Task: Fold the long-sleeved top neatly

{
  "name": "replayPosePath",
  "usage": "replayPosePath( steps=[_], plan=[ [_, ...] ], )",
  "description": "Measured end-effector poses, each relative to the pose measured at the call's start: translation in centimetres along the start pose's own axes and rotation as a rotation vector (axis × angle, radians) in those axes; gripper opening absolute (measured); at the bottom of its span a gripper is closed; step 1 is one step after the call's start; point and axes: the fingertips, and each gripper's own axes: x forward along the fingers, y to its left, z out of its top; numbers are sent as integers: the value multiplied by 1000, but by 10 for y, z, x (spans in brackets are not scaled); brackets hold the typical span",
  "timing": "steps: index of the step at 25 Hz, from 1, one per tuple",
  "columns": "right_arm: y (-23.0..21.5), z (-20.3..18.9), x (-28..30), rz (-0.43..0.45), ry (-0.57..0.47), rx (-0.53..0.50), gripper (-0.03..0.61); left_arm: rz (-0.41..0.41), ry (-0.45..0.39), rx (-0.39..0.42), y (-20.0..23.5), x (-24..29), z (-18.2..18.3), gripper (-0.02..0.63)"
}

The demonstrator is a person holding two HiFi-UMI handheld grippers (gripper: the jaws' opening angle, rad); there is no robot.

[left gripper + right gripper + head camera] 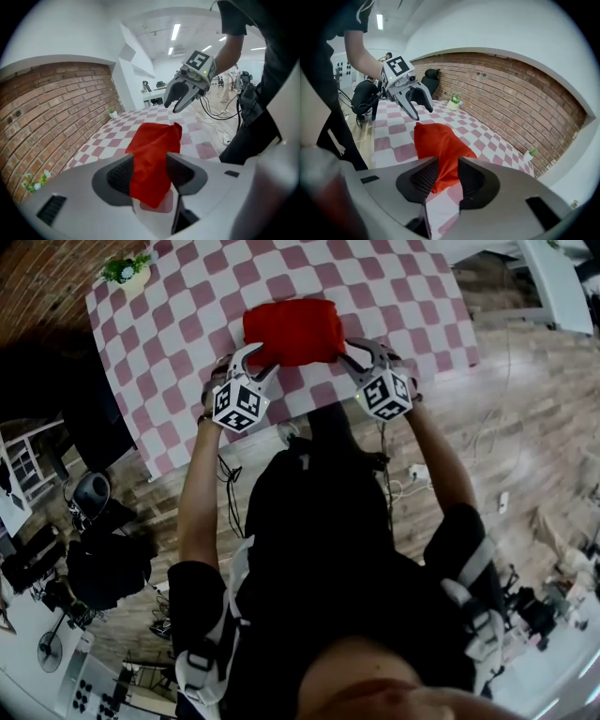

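Red cloth sits at the centre of the head view: the long-sleeved red top [292, 331] lies folded into a compact block on a pink-and-white checked surface [187, 315], towards its near edge, with a small potted plant [127, 273] at the far left corner. The left gripper [255, 362] is at the block's near left corner and the right gripper [361, 354] at its near right corner, both angled down. In the left gripper view, the left gripper [150, 171] has its jaws spread wide; the red top [152, 154] shows in the gap, but neither pad presses on it. The right gripper [183, 101] hangs beyond it and a brick wall [51, 108] is on the left. In the right gripper view, the right gripper [447, 176] has its jaws parted more narrowly. The red top [436, 140] shows between them, seemingly unclamped, and the left gripper [415, 101] is across from it. The fold looks finished or nearly so. The likely risk is a ribbed pad snagging loose fabric as a gripper pulls away, since that would drag a corner up and undo the fold. The block also bulges, so its layers may spring apart.
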Motion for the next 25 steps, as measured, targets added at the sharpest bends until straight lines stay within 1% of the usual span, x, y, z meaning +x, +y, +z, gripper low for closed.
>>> replayPosePath(
  steps=[3, 7, 11, 14, 16, 18, 23, 25],
  plan=[
    [-24, -2, 6, -26, 6, 25, 105, -6, 5, 23, 4, 15, 14, 198],
    [-52, -18, 33, -27, 46, 57, 105, -64, 54, 40, -6, 49, 19, 204],
    [-65, -34, 66, 12, 87, 87, 105, -102, 103, 11, -18, 73, 14, 209],
    [-73, -37, 91, 48, 101, 78, 106, -105, 112, -10, -16, 84, 14, 210],
    [-75, -40, 106, 77, 109, 64, 104, -108, 122, -1, -15, 91, 15, 209],
    [-77, -41, 117, 97, 109, 59, 104, -114, 132, 5, -15, 96, 15, 209],
    [-93, -41, 134, 117, 91, 81, 100, -124, 155, -21, -15, 106, 9, 209],
    [-97, -45, 139, 131, 95, 88, 85, -140, 176, -32, -18, 111, 3, 210]
  ],
)
